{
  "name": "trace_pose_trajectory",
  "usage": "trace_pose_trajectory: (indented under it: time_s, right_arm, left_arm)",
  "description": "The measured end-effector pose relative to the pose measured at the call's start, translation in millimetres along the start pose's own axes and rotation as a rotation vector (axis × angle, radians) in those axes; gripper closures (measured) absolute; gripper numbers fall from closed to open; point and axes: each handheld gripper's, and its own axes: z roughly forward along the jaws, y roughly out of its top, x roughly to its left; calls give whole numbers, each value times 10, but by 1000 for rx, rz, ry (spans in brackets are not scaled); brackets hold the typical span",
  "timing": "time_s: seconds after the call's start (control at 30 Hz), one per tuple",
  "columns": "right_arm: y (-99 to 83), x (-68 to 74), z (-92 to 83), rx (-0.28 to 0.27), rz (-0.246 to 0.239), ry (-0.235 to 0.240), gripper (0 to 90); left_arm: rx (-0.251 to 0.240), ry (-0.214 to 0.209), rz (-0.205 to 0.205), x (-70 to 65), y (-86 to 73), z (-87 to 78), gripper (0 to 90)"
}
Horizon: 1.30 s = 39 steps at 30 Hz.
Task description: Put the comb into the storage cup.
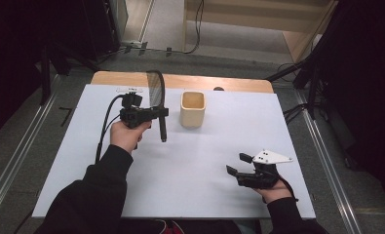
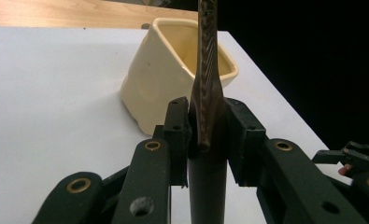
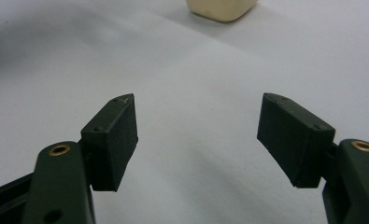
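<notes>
The left claw (image 1: 157, 111) clamped an upright comb (image 1: 158, 105) just left of the cream cup (image 1: 193, 109) (right claw (image 1: 240, 164) gaped empty)

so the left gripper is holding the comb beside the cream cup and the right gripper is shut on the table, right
Not quite: the right gripper is open, not shut. The right gripper view shows its jaws standing wide apart over the white table with nothing between them. The rest holds: the left gripper is shut on the comb, beside the cream cup.
</notes>
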Motion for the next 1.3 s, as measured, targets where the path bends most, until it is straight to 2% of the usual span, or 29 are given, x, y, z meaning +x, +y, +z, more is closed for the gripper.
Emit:
trace_pose_trajectory:
  time_s: [0.5, 1.03, 1.3]
  right_arm:
    - [2, -1, 4, 6, 0, 7, 267]
    - [14, -9, -4, 1, 7, 5, 267]
    - [22, 6, -9, -4, 1, 4, 267]
  left_arm:
    - [22, -36, 26, -147, 139, 185, 725]
    - [8, -44, 44, -218, 416, 209, 724]
    - [6, -35, 57, -256, 552, 228, 724]
